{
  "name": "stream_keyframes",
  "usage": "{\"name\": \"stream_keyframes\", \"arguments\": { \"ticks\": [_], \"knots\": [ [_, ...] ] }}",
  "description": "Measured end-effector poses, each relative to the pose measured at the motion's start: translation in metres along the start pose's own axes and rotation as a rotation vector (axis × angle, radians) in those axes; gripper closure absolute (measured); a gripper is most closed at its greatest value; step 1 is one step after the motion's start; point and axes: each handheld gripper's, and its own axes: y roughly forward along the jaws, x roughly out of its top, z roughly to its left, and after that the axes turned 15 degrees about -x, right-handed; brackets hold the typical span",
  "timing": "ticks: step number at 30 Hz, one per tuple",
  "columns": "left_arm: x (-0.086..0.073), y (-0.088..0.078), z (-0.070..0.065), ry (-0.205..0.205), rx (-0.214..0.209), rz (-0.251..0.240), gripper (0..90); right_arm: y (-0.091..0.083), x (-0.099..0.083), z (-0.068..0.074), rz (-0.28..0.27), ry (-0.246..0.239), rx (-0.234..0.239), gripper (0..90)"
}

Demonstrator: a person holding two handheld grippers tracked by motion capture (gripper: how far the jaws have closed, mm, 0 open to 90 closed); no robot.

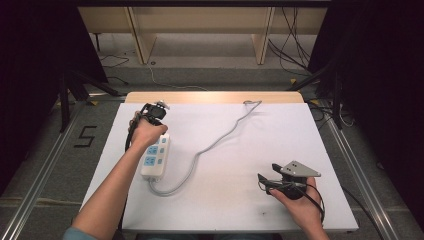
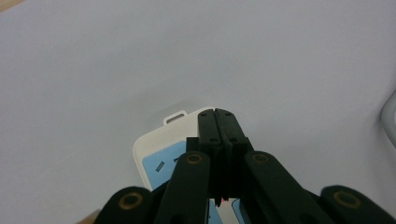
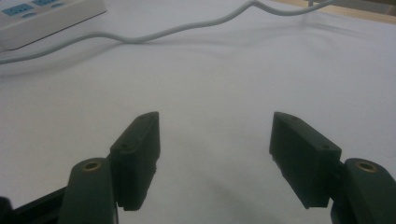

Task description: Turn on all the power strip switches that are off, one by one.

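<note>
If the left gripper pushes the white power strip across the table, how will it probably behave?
The power strip lies flat and long, so it probably slides rather than tips. Its grey cable curves loosely over the table, so it looks floppy and may drag. The shut left gripper above one end might turn it.

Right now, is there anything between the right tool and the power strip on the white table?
Only the strip's own grey cable lies across the bare table between the open right tool and the power strip; the shut left tool is over the strip.
</note>
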Motion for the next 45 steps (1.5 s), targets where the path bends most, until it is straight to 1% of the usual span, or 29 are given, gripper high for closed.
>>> {"name": "stream_keyframes", "arguments": {
  "ticks": [7,12,20,21,27,38,43,45],
  "knots": [
    [0.0,0.003,0.0,-0.004,0.0,0.02,89.6,0.0,0.0,0.0,0.001,0.002,0.001,34.5],
    [-0.001,0.004,0.002,-0.014,0.005,0.028,89.6,0.0,0.0,0.0,0.001,0.002,0.001,34.5],
    [-0.001,0.008,0.003,-0.031,0.003,0.044,89.6,0.0,0.0,0.0,0.001,0.001,0.001,34.5],
    [-0.001,0.009,0.003,-0.036,0.003,0.041,89.6,0.0,0.0,0.0,0.002,0.001,0.0,34.5],
    [-0.001,0.01,0.003,-0.04,0.005,0.057,89.6,0.0,0.0,0.0,0.004,0.0,0.002,34.5],
    [-0.002,0.013,0.002,-0.053,0.003,0.067,89.6,0.0,0.0,0.001,0.0,0.003,0.0,34.5],
    [-0.001,0.015,0.001,-0.054,-0.002,0.074,89.7,0.0,0.0,0.0,0.0,0.004,0.0,34.5],
    [-0.002,0.017,0.001,-0.05,0.0,0.084,89.6,-0.001,0.0,0.0,0.0,0.004,-0.001,34.5]
  ]
}}
